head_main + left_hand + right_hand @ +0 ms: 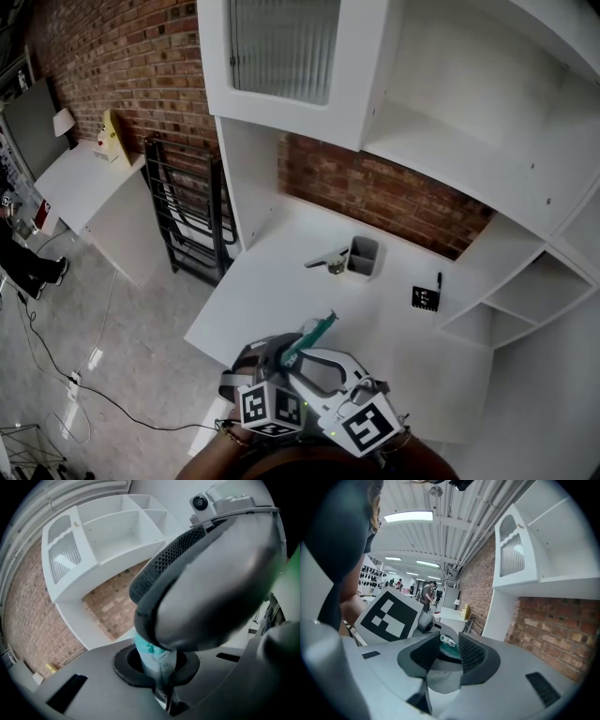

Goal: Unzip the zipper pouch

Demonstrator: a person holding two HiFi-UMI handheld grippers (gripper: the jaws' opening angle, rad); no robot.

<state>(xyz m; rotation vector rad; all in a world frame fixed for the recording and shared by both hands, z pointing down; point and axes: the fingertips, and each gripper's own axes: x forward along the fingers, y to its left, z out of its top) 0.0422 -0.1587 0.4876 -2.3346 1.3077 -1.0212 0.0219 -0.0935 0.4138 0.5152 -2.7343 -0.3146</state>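
In the head view both grippers meet low over the near edge of the white desk (272, 300), with a teal zipper pouch (312, 334) sticking out between them. My left gripper (272, 361) is shut on a teal and grey end of the pouch (153, 654), pinched deep between its dark pads. My right gripper (317, 364) faces it very closely, and its ribbed pad (187, 550) fills the left gripper view. In the right gripper view the jaws (445, 651) are closed on the teal pouch (451, 651), with the white zipper pull (448, 641) lying between the pads.
A grey cup (363, 256) with a metal tool (326, 259) beside it stands at the back of the desk. A black marker card (425, 298) and a pen (439, 280) lie to the right. White shelves (487, 159) rise behind; a black rack (187, 211) stands left.
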